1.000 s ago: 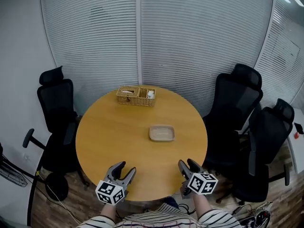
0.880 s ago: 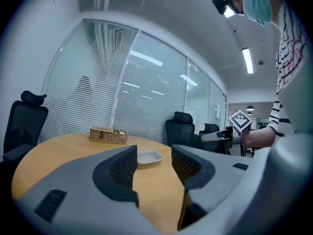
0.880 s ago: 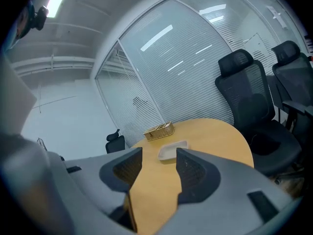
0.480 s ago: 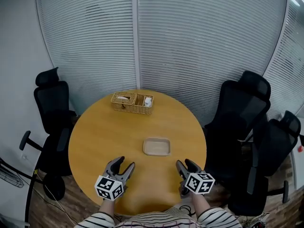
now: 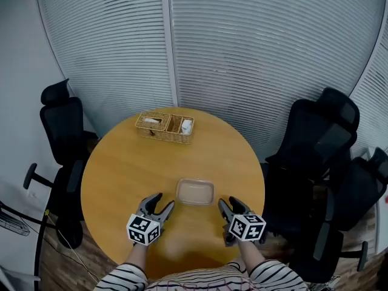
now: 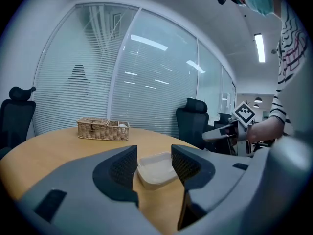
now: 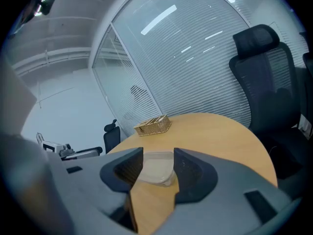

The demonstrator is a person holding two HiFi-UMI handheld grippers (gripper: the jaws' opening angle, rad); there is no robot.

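My left tool [image 5: 159, 201] and right tool [image 5: 228, 204] hover low in the frame, both spread wide and empty. The shallow beige tray [image 5: 195, 192] lies on the counter [image 5: 121, 168] at mid-frame, between them, just ahead of their tips.

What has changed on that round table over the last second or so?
Both grippers moved forward over the table toward the shallow tray. The left gripper and the right gripper now flank its near end. Neither took hold of anything, and both pairs of jaws stay apart. The tray and the wicker basket seem unmoved.
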